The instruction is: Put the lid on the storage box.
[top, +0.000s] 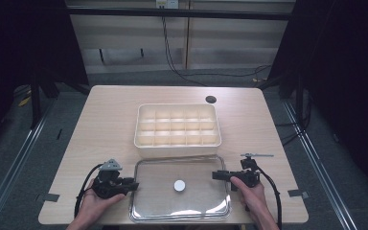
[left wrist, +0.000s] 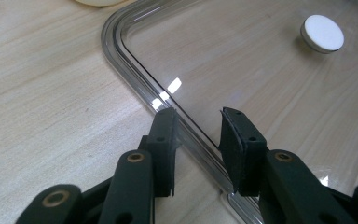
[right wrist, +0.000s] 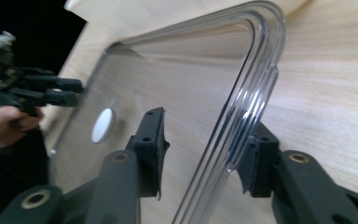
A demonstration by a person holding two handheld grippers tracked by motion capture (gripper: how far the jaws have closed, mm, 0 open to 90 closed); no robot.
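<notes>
Both grippers, left (top: 133,184) and right (top: 215,175), straddle lid (top: 196,196) rims at near table edge, ungripped. Next: clamp, lift onto box (top: 177,149).

No readable text, labels, brands or numbers anywhere: lid (top: 191,203), box (top: 177,125), table (top: 105,120) and both grippers are all unmarked.

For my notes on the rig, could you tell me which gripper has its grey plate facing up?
The left gripper: its three-cornered plate lies flat, face up. The right gripper is rolled over, so its plate shows edge-on, as a thin bar.
</notes>
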